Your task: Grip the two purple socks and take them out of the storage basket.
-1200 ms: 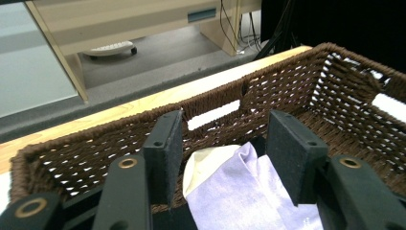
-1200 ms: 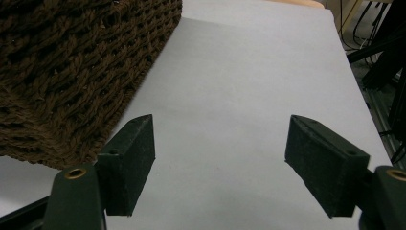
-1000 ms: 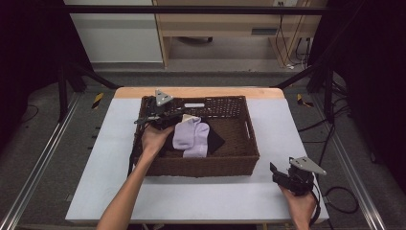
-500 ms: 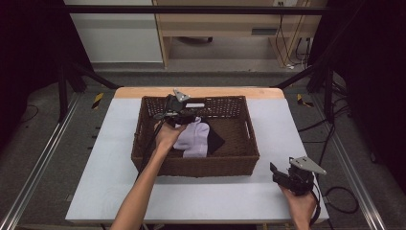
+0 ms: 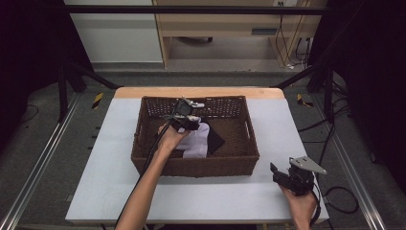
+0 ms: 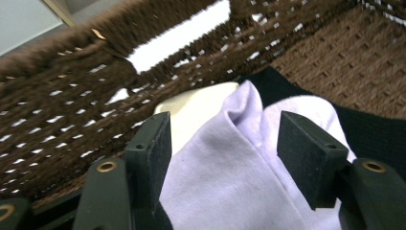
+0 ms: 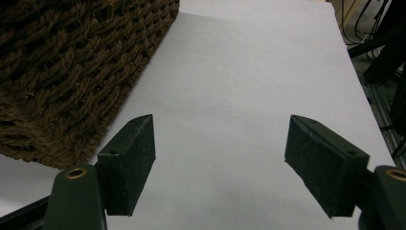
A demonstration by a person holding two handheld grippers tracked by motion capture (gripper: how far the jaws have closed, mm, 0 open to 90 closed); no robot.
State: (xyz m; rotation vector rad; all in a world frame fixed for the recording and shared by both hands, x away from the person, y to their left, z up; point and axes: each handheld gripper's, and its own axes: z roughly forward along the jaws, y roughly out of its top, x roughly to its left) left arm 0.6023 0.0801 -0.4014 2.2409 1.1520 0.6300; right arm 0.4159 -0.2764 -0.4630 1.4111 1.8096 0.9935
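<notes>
A brown wicker basket (image 5: 196,166) stands mid-table. Inside it lie a lavender cloth (image 5: 197,144), a black cloth (image 5: 216,141) beside it, and a cream cloth (image 6: 194,112) partly under the lavender one. My left gripper (image 5: 189,123) is down in the basket over the lavender cloth's far end. In the left gripper view this gripper (image 6: 225,139) is open, and a raised fold of the lavender cloth (image 6: 239,163) sits between the jaws. My right gripper (image 5: 280,176) hovers open over the table's front right, and between its jaws (image 7: 220,139) is nothing but bare table.
The basket's woven wall (image 6: 62,96) with its handle slot rises just beyond the left jaws. The basket's corner (image 7: 72,62) lies left of the right gripper. White table top (image 5: 105,158) surrounds the basket. A metal frame and cables edge the table.
My left gripper has moved right from the basket's back-left rim and come down inside onto the lavender cloth. The right gripper has stayed put.
</notes>
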